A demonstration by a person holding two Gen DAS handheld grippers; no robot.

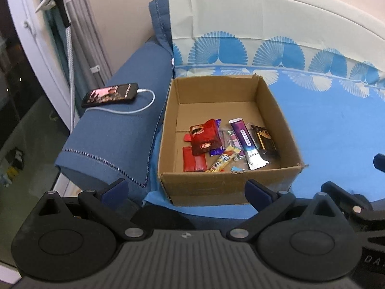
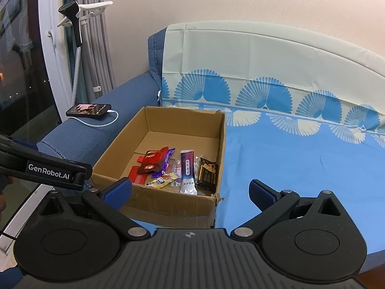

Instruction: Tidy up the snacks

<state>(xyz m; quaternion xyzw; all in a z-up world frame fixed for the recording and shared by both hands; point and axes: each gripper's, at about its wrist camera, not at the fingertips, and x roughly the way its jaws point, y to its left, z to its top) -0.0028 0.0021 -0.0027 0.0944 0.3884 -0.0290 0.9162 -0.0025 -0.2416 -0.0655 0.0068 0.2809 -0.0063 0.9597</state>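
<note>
An open cardboard box (image 1: pixel 223 187) (image 2: pixel 168 204) sits on the blue sheet of the sofa. Inside lie several snacks: a red packet (image 1: pixel 204 139) (image 2: pixel 154 161), a purple and white sachet (image 1: pixel 245 142) (image 2: pixel 187 171), a dark brown packet (image 1: pixel 264 139) (image 2: pixel 208 173) and a yellow bar (image 1: pixel 221 160) (image 2: pixel 161 180). My left gripper (image 1: pixel 186 187) is open and empty in front of the box's near wall. My right gripper (image 2: pixel 190 189) is open and empty, just short of the box's near right corner. The left gripper's body (image 2: pixel 43 168) shows at the left of the right wrist view.
A phone (image 1: pixel 110 95) (image 2: pixel 89 109) on a white charging cable lies on the dark blue armrest (image 1: pixel 113 144) left of the box. A garment steamer (image 2: pixel 77 31) and curtains stand by the window at far left. The blue sheet (image 2: pixel 300 163) stretches right of the box.
</note>
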